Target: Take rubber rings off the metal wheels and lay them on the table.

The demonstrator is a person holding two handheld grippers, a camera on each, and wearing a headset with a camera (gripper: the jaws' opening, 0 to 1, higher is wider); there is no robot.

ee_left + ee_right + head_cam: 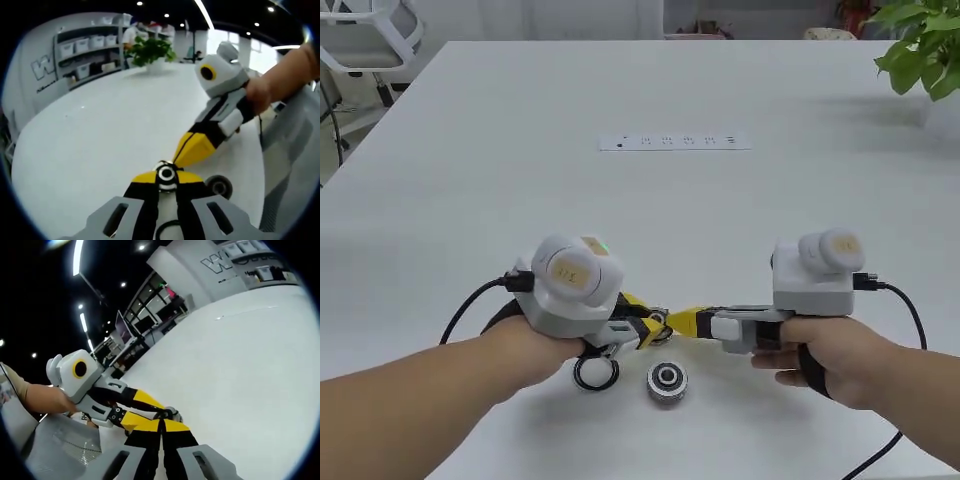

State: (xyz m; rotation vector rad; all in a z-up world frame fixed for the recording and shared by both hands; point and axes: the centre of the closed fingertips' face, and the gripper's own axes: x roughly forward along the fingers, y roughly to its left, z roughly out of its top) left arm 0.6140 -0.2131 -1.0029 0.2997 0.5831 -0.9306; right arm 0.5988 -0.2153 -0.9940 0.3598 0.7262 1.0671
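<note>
White tabletop point(620, 200) all round: left gripper point(650, 322) clamps a small metal wheel point(166, 175); right gripper point(161, 422), jaws together, touches its rim. A loose rubber ring point(596, 373) and second wheel point(667, 381) lie close by the tips, on the person's side.

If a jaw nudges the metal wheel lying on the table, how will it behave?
The metal wheel lies flat, hub up, on the smooth white table, so a nudge would probably slide it, not roll it. Set on edge, its round rim would likely roll. Being metal, it is probably rigid and heavy for its size.
</note>
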